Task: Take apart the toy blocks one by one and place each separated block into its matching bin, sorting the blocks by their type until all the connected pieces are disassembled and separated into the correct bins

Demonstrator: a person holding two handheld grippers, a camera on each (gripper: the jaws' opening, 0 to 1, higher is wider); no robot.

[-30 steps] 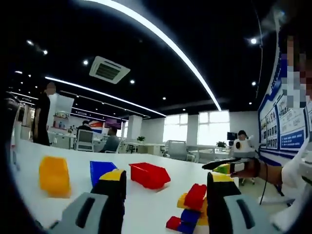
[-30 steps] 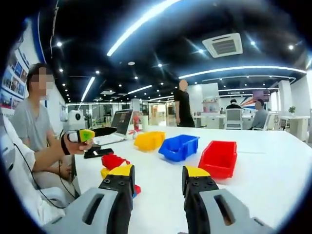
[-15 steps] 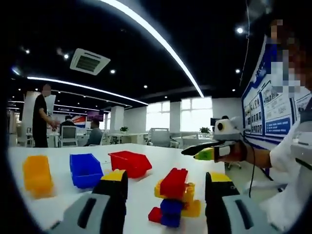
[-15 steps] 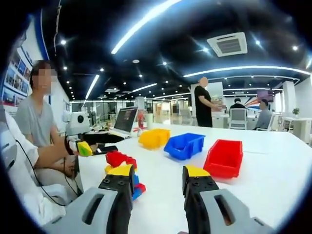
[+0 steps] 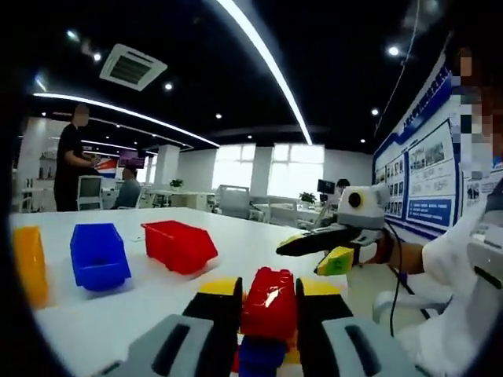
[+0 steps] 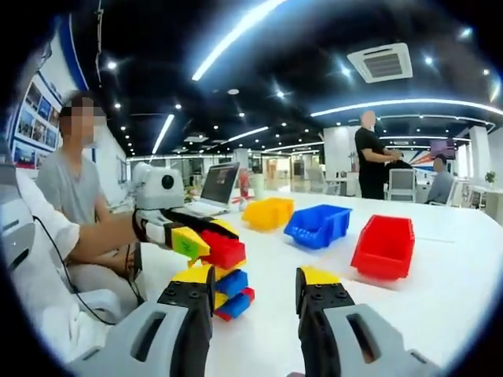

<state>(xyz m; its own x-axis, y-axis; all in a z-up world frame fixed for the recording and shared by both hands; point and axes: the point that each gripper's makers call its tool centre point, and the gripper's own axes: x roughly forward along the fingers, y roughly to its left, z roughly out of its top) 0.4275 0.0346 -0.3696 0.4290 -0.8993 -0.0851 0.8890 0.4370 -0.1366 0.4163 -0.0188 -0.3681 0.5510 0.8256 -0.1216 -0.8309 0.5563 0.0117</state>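
Observation:
A stack of toy blocks stands on the white table (image 6: 440, 314): a red block (image 5: 269, 310) on top, yellow and blue blocks (image 6: 233, 283) under it, and a small red one at the base. My left gripper (image 5: 269, 287) is shut on the top red block (image 6: 225, 250), one jaw on each side. In the right gripper view the left gripper (image 6: 196, 236) reaches in from the left onto the stack. My right gripper (image 6: 255, 287) is open and holds nothing, a short way in front of the stack. In the left gripper view the right gripper (image 5: 311, 253) hovers to the right of the stack.
Three bins stand in a row behind the stack: yellow bin (image 6: 267, 213), blue bin (image 6: 318, 225), red bin (image 6: 385, 246). They also appear as the yellow bin (image 5: 27, 263), blue bin (image 5: 98, 255) and red bin (image 5: 179, 245). A laptop (image 6: 218, 187) sits at the table's far edge. A person's arm (image 6: 98, 239) holds the left gripper.
My left gripper moved in on the stack and its jaws narrowed onto the top red block. The right gripper came closer to the stack and stayed open.

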